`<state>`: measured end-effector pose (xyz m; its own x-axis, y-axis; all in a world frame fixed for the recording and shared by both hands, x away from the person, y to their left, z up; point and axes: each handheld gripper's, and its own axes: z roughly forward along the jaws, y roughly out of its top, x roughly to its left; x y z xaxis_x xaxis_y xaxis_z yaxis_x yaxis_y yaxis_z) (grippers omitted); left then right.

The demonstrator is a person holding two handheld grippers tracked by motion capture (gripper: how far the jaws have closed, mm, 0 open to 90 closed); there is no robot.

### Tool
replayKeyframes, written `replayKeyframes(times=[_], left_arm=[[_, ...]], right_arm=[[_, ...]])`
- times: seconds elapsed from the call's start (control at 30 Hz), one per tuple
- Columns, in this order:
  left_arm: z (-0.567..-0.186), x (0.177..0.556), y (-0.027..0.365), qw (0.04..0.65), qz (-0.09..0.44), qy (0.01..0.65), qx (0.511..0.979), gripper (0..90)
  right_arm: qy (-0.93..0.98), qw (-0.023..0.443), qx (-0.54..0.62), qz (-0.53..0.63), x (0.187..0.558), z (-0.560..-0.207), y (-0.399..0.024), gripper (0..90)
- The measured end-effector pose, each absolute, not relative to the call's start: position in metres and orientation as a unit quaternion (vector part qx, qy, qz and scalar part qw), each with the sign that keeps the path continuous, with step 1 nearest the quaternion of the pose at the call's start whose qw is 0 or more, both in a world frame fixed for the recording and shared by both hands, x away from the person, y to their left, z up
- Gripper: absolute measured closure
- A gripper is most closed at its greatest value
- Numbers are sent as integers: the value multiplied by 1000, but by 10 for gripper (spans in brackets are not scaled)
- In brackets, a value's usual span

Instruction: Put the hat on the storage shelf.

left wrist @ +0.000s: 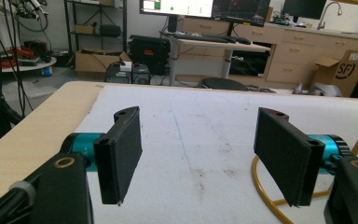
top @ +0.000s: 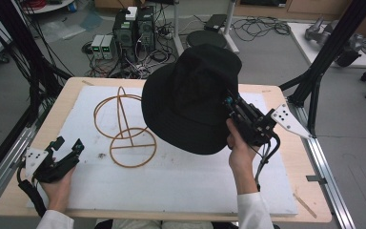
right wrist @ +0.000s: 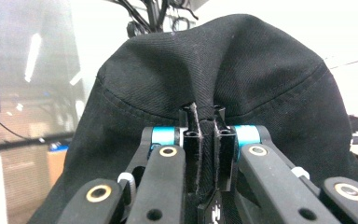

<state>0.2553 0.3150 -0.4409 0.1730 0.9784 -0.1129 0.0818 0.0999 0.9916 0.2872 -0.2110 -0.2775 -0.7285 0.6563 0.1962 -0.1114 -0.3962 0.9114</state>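
A black bucket hat (top: 190, 98) hangs in the air above the right half of the white mat, held by its brim. My right gripper (top: 232, 104) is shut on the hat's fabric; in the right gripper view the hat (right wrist: 205, 79) bulges up over the pinched jaws of the right gripper (right wrist: 204, 122). A yellow wire hat stand (top: 124, 126) rests on the mat just left of the hat. My left gripper (top: 69, 147) sits at the mat's near left corner, open and holding nothing. In the left gripper view the left gripper (left wrist: 198, 154) spreads its pads wide, with the stand's yellow ring (left wrist: 263, 189) beside the right pad.
The white foam mat (top: 181, 176) covers a wooden table (top: 286, 157). Computers and tangled cables (top: 133, 33) lie on the floor beyond the far edge. Black frame posts (top: 329, 52) rise at the right, and a metal rail (top: 331, 191) runs along the table's right side.
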Motion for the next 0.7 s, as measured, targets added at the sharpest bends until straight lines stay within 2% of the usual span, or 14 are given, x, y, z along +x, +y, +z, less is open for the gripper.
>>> replayKeyframes(times=[0.5, 0.7], left_arm=[[-441, 255, 316, 552, 407, 498, 531, 325], [-441, 255, 317, 552, 406, 498, 531, 325]], right_arm=[[478, 189, 275, 813, 311, -257, -167, 863], [488, 186, 274, 808, 320, -251, -149, 863]])
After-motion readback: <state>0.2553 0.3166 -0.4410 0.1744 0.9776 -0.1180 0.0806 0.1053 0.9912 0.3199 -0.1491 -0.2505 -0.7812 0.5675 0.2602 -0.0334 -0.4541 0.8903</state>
